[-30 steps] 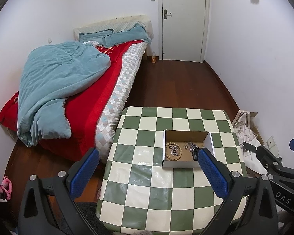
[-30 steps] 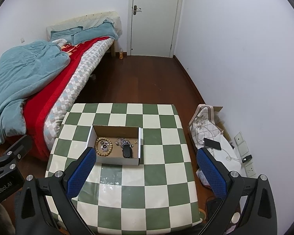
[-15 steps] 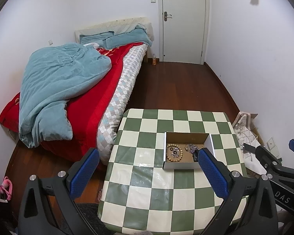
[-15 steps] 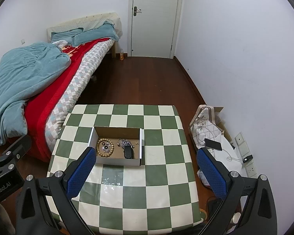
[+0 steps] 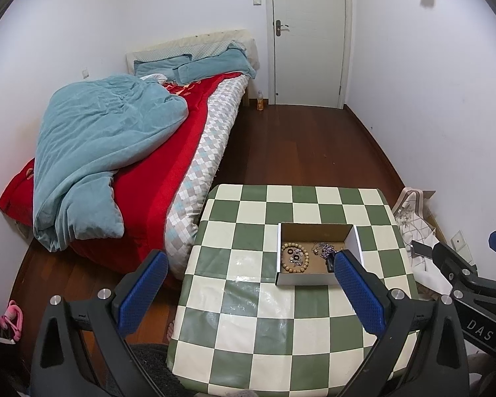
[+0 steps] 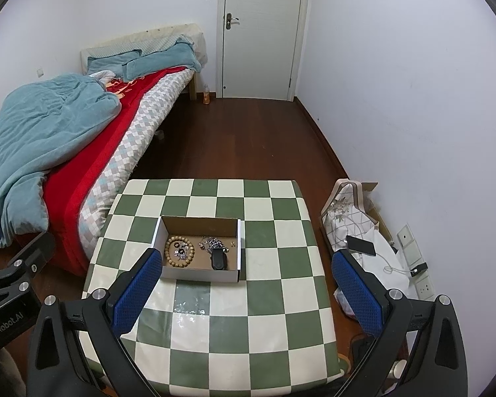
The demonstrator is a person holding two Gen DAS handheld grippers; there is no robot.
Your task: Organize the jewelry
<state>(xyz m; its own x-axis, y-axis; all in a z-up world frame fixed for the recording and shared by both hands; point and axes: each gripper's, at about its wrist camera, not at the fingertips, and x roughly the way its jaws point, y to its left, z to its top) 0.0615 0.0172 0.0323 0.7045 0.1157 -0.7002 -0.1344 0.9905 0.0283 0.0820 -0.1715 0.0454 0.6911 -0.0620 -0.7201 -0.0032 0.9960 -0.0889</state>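
Checkered tabletop (image 6: 264, 314) is bare around the open-topped box (image 6: 200, 273); approach from above is unobstructed. Bed (image 6: 92, 178) borders the table's left edge.

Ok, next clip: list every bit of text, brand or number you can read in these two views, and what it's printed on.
"DAS": white letters on the black body of the right gripper, seen at the edge of the left wrist view; the word may run on out of sight.
"GenRobot.AI": white letters on the black body of the left gripper, seen in the right wrist view.
Gold pattern on the red bedspread: too small and creased to read.
No legible text on the cardboard box or the door.
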